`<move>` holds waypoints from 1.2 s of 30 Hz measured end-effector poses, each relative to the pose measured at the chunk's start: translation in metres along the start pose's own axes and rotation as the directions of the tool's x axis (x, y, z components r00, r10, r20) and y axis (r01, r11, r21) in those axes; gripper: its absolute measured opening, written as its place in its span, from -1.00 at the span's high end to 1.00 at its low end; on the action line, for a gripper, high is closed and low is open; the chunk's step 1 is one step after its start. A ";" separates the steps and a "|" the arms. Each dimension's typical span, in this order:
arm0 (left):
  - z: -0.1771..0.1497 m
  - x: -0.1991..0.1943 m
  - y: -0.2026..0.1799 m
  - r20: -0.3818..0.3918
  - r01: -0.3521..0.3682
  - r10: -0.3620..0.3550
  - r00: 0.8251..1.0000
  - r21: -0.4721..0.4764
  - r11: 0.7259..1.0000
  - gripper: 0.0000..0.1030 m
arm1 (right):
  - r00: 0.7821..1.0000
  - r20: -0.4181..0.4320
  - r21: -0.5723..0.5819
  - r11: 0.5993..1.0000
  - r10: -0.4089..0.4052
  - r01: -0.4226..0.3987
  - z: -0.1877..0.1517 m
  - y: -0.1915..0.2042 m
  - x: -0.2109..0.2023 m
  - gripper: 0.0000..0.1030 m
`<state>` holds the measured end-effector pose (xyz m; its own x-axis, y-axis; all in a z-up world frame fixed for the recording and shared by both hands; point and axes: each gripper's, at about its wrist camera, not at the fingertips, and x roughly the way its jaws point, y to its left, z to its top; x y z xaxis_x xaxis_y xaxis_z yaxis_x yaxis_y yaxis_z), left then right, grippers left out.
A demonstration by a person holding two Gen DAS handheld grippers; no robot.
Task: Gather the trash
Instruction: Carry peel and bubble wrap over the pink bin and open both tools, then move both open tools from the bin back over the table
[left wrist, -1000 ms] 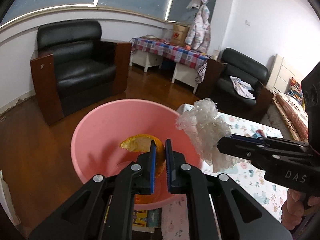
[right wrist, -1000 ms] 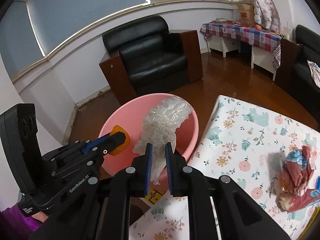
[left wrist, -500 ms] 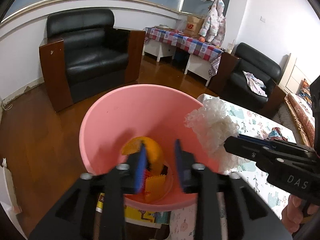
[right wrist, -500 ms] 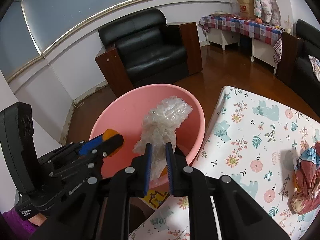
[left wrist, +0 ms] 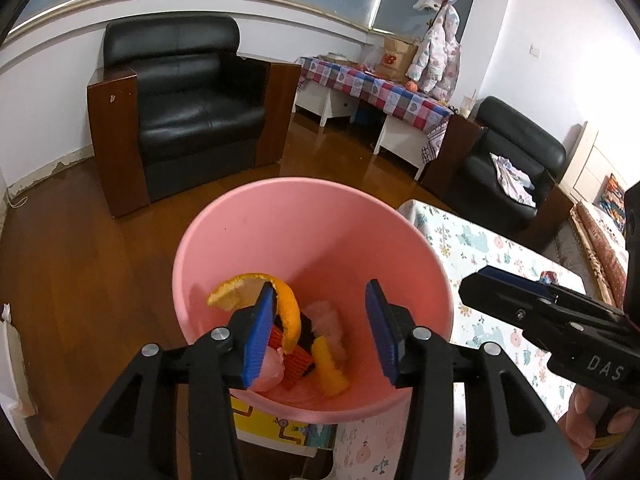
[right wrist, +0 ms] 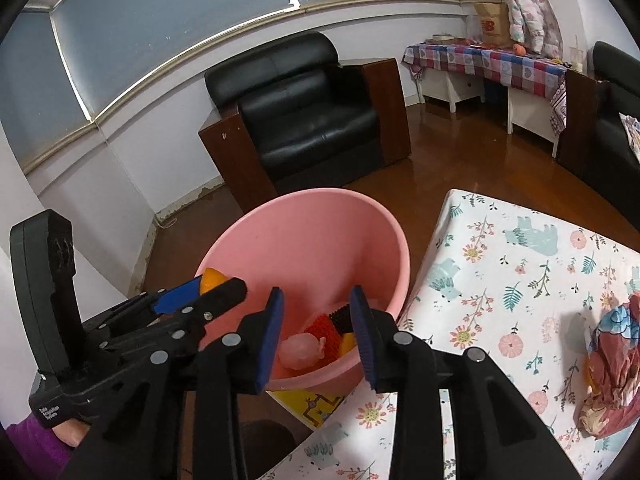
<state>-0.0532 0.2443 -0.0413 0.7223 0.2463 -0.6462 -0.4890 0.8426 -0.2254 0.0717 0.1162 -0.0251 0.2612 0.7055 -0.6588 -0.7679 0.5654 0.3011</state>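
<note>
Left jaws: my left gripper (left wrist: 320, 328) has its jaws spread wide and they are opening. The orange peel (left wrist: 280, 304) lies against the inner face of the left blue pad (left wrist: 260, 332); the other pad does not touch it, so nothing is pinched.
Right jaws: my right gripper (right wrist: 316, 332) has its jaws partly apart and they are opening. Nothing is between them; I see only the basin through the gap.
Orange peel: it is curled, over the inside of the basin, at the tip of my left gripper. In the right view a small orange piece shows at that tip.
Basin: the pink basin (left wrist: 320, 232) is directly under both grippers, just beside the edge of the desk.
Trash in basin: at the bottom lie a clear plastic wad (right wrist: 302, 352), red, black and yellow knitted pieces (left wrist: 300, 356) and a pale pink lump. I cannot tell exactly what the lump is.
Desk: the desk with flowered cloth (right wrist: 520, 280) is to the right of the basin. A crumpled red and blue wrapper (right wrist: 612, 368) lies on it, well apart from the basin.
Room behind: a black armchair (left wrist: 188, 108) stands on the wooden floor (left wrist: 72, 264) beyond the basin.
</note>
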 end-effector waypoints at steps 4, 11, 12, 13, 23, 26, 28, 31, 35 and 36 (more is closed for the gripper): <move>0.000 -0.008 -0.003 0.028 0.013 -0.014 1.000 0.008 1.000 0.10 | 1.000 0.013 0.001 1.000 -0.011 0.011 -0.004 -0.003 -0.008 0.35; -0.002 -0.017 -0.021 0.059 0.016 -0.021 0.998 0.078 0.997 0.10 | 0.998 0.035 -0.013 0.999 -0.046 0.046 -0.016 -0.003 -0.026 0.35; -0.002 -0.018 -0.024 0.068 0.001 -0.008 0.998 0.093 0.996 0.10 | 0.998 0.036 -0.015 0.999 -0.047 0.048 -0.017 -0.004 -0.027 0.35; -0.002 -0.018 -0.025 0.071 -0.011 0.003 0.997 0.106 0.994 0.10 | 0.998 0.038 -0.016 0.999 -0.049 0.050 -0.019 -0.005 -0.029 0.35; -0.003 -0.010 -0.020 0.001 -0.006 0.006 1.000 0.095 0.995 0.10 | 0.998 0.037 0.008 0.999 -0.054 0.053 -0.028 -0.007 -0.039 0.35; -0.004 -0.007 -0.016 -0.023 0.008 -0.007 1.000 0.077 0.997 0.10 | 0.998 0.034 0.016 0.998 -0.056 0.056 -0.031 -0.008 -0.041 0.35; -0.007 -0.005 -0.013 -0.040 0.017 -0.015 0.999 0.069 0.997 0.10 | 0.998 0.030 0.021 0.998 -0.057 0.057 -0.031 -0.009 -0.039 0.35; -0.014 0.000 -0.013 -0.070 0.026 -0.020 0.997 0.088 0.996 0.10 | 0.998 0.024 0.028 0.998 -0.056 0.055 -0.033 -0.012 -0.039 0.35; -0.022 0.006 -0.016 -0.096 0.045 -0.034 0.995 0.114 0.992 0.10 | 0.999 0.018 0.044 0.998 -0.048 0.047 -0.034 -0.015 -0.038 0.35; -0.023 0.008 -0.017 -0.103 0.048 -0.036 0.994 0.117 0.992 0.10 | 0.999 0.018 0.049 0.998 -0.046 0.045 -0.034 -0.017 -0.037 0.35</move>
<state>-0.0508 0.2208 -0.0592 0.6853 0.1648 -0.7094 -0.3926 0.9040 -0.1693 0.0548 0.0657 -0.0290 0.3063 0.6863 -0.6596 -0.7261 0.6166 0.3043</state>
